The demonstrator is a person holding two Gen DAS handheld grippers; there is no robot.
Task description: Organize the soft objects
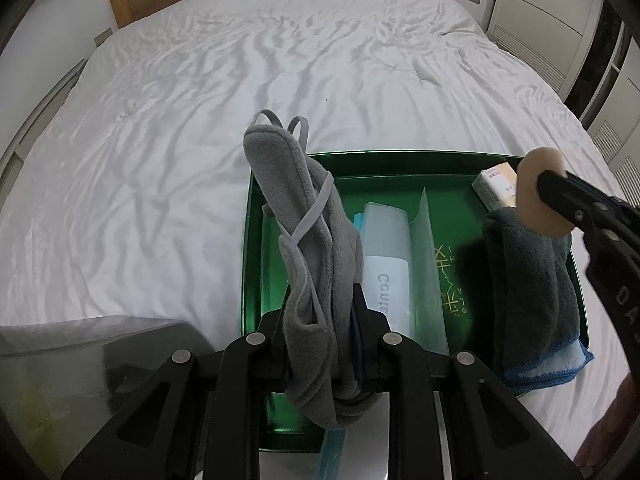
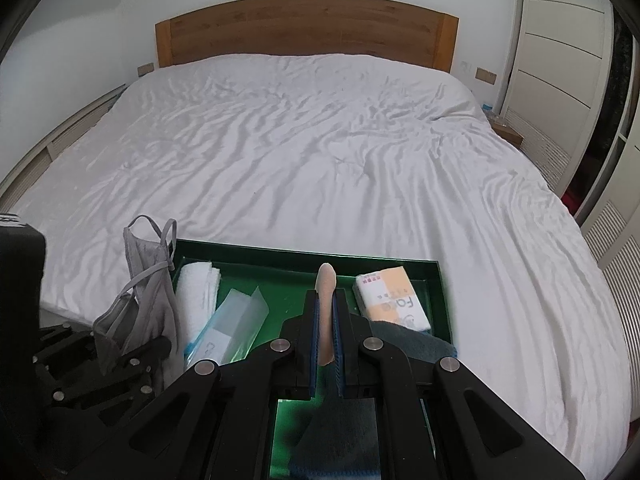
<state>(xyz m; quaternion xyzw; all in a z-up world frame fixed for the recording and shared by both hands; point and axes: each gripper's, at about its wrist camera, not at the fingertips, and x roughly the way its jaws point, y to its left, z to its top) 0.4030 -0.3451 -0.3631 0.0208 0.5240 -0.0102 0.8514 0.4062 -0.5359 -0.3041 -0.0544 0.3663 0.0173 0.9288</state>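
Observation:
My left gripper (image 1: 320, 300) is shut on a grey fleece eye mask (image 1: 308, 240) with elastic straps and holds it upright over the left edge of the green tray (image 1: 360, 160). It also shows in the right wrist view (image 2: 136, 304). My right gripper (image 2: 326, 296) is shut on a round beige powder puff (image 2: 326, 304), held edge-on above the tray (image 2: 304, 252). From the left wrist view the puff (image 1: 540, 188) hangs over the tray's right side.
In the tray lie a clear plastic pouch (image 1: 388, 264), a dark grey towel with blue trim (image 1: 532, 296), a tissue pack (image 2: 392, 300) and a white rolled towel (image 2: 196, 292). The tray rests on a white bed sheet (image 2: 320, 140); a wooden headboard (image 2: 304, 28) stands behind.

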